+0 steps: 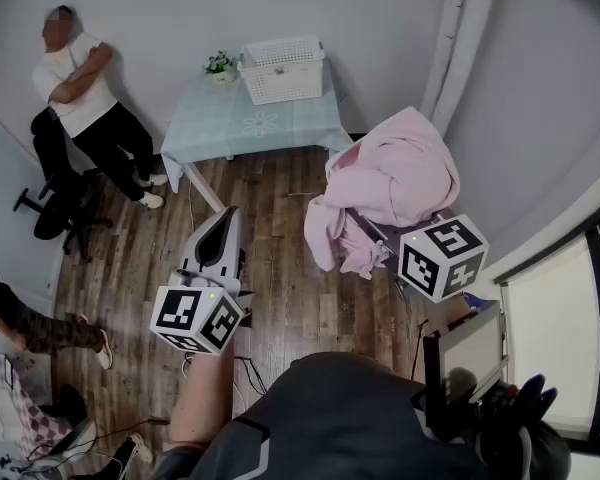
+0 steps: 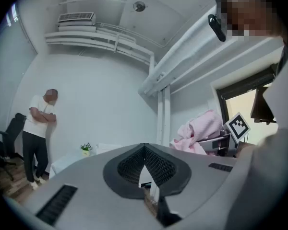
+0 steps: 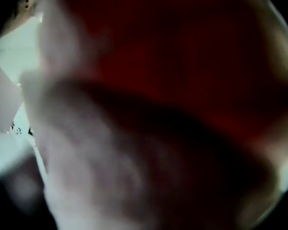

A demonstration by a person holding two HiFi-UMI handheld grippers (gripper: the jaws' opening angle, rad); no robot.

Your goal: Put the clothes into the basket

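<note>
The left gripper (image 2: 144,147) has its jaws pressed together on nothing. The right gripper (image 1: 385,236) is buried in the pink clothes (image 1: 400,173), which smother its jaws, so its grip cannot be told. The white basket (image 1: 283,68) sits on a table (image 1: 215,118) well ahead of both.

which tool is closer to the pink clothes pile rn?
Right. The right tool pokes into the near edge of the pink clothes; the left tool is apart, over the wood floor to their left.
</note>
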